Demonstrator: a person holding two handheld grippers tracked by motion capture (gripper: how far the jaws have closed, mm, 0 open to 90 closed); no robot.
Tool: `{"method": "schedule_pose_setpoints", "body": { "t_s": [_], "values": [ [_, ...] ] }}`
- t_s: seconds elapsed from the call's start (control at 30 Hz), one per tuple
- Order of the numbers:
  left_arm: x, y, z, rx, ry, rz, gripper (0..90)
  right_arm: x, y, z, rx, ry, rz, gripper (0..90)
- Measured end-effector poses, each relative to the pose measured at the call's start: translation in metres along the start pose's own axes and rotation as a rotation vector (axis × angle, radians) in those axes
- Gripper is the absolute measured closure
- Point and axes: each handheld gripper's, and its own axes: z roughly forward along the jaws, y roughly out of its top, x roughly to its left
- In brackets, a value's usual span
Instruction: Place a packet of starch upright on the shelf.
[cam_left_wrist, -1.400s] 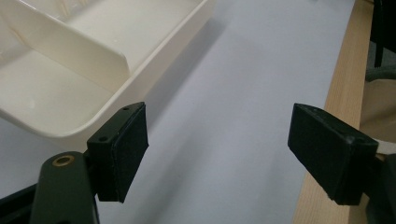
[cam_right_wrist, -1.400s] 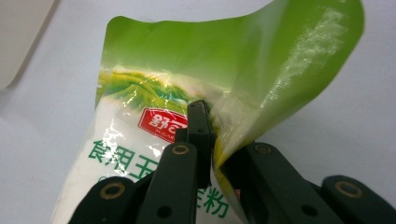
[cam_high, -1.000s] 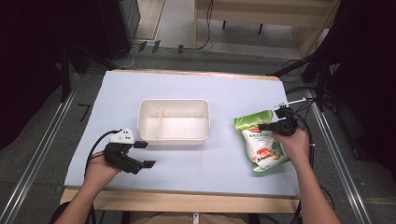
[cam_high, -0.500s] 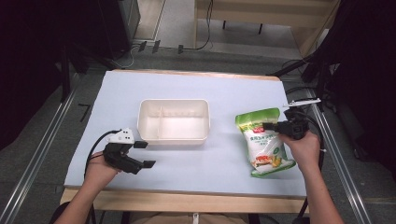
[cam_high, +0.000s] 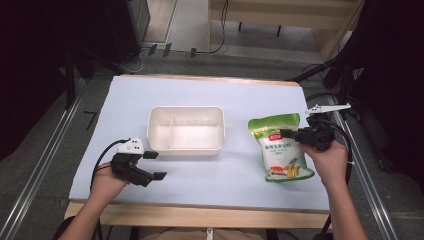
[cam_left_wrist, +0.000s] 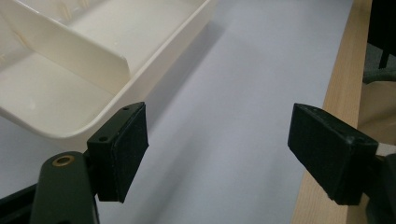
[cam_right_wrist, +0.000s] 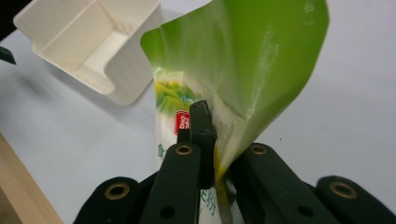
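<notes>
My right gripper (cam_high: 286, 133) clenched on green snack bag's (cam_high: 281, 147) edge, has raised it off tabletop (cam_high: 240, 95) since a second ago; grip holds, tray (cam_high: 185, 129) next. Left gripper (cam_high: 156, 165) released, idle

Right gripper (cam_high: 292, 134), clamped on green-and-white plastic snack bag (cam_high: 281, 150), has risen; bag's top edge lifted off table, lower end trailing.
</notes>
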Motion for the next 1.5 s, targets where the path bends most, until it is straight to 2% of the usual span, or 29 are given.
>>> {"method": "schedule_pose_setpoints", "body": {
  "t_s": [0.1, 0.3, 0.5, 0.57, 0.63, 0.7, 0.93, 1.03, 1.37, 1.5],
  "values": [
    [0.0, 0.0, 0.0, 0.002, 0.0, 0.002, 20.9, 0.003, 0.003, -0.007, -0.027, 0.006, 0.003, 89.7],
    [0.0, 0.0, 0.0, -0.001, 0.002, 0.003, 20.9, 0.015, 0.011, -0.021, -0.074, -0.001, -0.025, 89.8],
    [0.0, 0.0, 0.0, -0.003, 0.001, -0.003, 20.9, 0.02, 0.016, -0.024, -0.089, -0.005, -0.031, 89.9],
    [0.002, 0.0, -0.001, -0.021, -0.02, -0.015, 20.9, 0.021, 0.017, -0.024, -0.088, -0.004, -0.027, 89.9],
    [0.003, -0.001, -0.003, -0.039, -0.023, -0.031, 20.9, 0.023, 0.018, -0.024, -0.091, 0.0, -0.029, 89.9],
    [0.004, -0.001, -0.003, -0.037, -0.02, -0.028, 20.9, 0.025, 0.02, -0.024, -0.097, 0.0, -0.032, 89.9],
    [0.003, -0.001, -0.002, -0.029, -0.021, -0.023, 20.9, 0.032, 0.028, -0.018, -0.108, -0.002, -0.035, 89.9],
    [0.005, -0.002, -0.002, -0.062, -0.047, -0.055, 20.9, 0.034, 0.033, -0.013, -0.113, 0.009, -0.035, 90.0],
    [0.005, -0.002, -0.001, -0.038, -0.028, -0.052, 20.9, 0.048, 0.053, 0.0, -0.117, 0.055, -0.058, 90.0],
    [0.005, -0.003, -0.001, -0.043, -0.03, -0.055, 20.9, 0.054, 0.061, 0.005, -0.117, 0.061, -0.067, 90.0]
  ]
}}
